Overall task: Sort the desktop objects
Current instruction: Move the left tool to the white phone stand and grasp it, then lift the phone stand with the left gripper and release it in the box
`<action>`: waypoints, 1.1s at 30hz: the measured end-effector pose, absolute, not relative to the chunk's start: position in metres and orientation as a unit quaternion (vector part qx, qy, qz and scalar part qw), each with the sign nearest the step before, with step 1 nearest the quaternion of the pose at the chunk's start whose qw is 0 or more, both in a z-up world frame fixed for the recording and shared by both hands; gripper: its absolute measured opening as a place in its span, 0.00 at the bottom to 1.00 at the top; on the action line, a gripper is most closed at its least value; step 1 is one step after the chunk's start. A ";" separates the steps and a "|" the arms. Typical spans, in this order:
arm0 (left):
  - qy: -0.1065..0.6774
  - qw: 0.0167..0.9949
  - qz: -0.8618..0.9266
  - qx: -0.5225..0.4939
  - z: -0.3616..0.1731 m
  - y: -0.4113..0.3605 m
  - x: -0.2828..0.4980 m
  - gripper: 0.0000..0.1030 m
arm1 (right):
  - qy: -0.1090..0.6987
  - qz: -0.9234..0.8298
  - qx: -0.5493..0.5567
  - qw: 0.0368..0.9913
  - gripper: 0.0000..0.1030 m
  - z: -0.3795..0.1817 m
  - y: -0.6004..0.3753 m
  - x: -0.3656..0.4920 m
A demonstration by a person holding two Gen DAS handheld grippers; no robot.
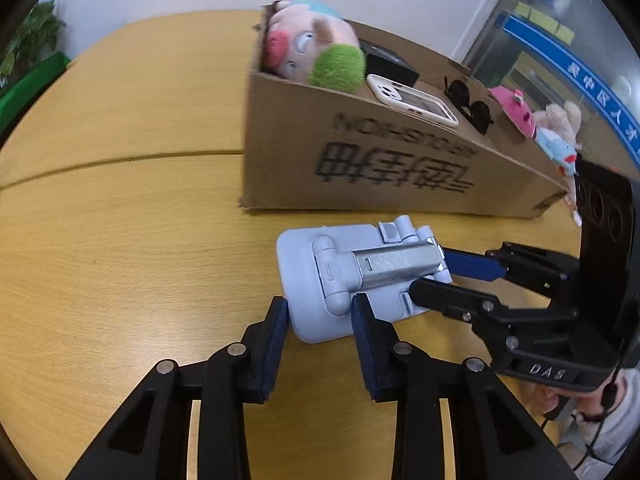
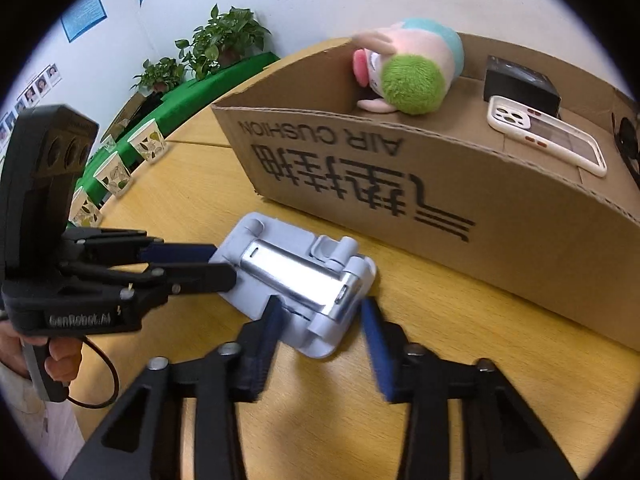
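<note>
A pale blue folding phone stand [image 1: 352,280] with a silver metal arm lies flat on the wooden table in front of a cardboard box [image 1: 380,160]; it also shows in the right wrist view [image 2: 296,280]. My left gripper [image 1: 320,312] is open, its fingers on either side of the stand's near end. My right gripper [image 2: 320,316] is open around the stand's other end; in the left wrist view it [image 1: 432,276] reaches in from the right. The box [image 2: 400,184] holds a pig plush [image 1: 308,48], a black box, a phone in a white case [image 1: 412,100] and sunglasses [image 1: 468,104].
Small plush toys [image 1: 552,128] sit at the box's right end. Paper cups [image 2: 120,168] stand at the table's far left edge beside a green cloth and potted plants [image 2: 216,44]. A seam runs across the tabletop [image 1: 120,160].
</note>
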State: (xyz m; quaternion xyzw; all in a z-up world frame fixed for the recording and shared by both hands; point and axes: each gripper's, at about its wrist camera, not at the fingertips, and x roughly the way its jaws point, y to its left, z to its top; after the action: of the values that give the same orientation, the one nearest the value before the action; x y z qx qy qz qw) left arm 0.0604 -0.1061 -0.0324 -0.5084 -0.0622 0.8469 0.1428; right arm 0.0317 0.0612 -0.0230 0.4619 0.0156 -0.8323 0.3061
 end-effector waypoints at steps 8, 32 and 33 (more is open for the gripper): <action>-0.037 0.137 0.870 -0.472 0.007 -0.072 0.076 0.28 | -0.019 -0.852 0.430 0.298 0.34 -0.002 0.092 0.045; -0.012 0.174 0.908 -0.380 0.126 -0.046 -0.037 0.28 | -0.043 -0.912 0.311 0.264 0.34 0.121 0.137 -0.040; -0.008 0.171 0.904 -0.391 0.117 -0.046 -0.042 0.28 | -0.046 -0.909 0.320 0.265 0.34 0.114 0.136 -0.044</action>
State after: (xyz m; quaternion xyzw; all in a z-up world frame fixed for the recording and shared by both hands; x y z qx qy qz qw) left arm -0.0425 -0.0456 0.1167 -0.3909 -0.0076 0.9044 0.1709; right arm -0.0441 0.1362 0.1139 0.3196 -0.0455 -0.9087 0.2647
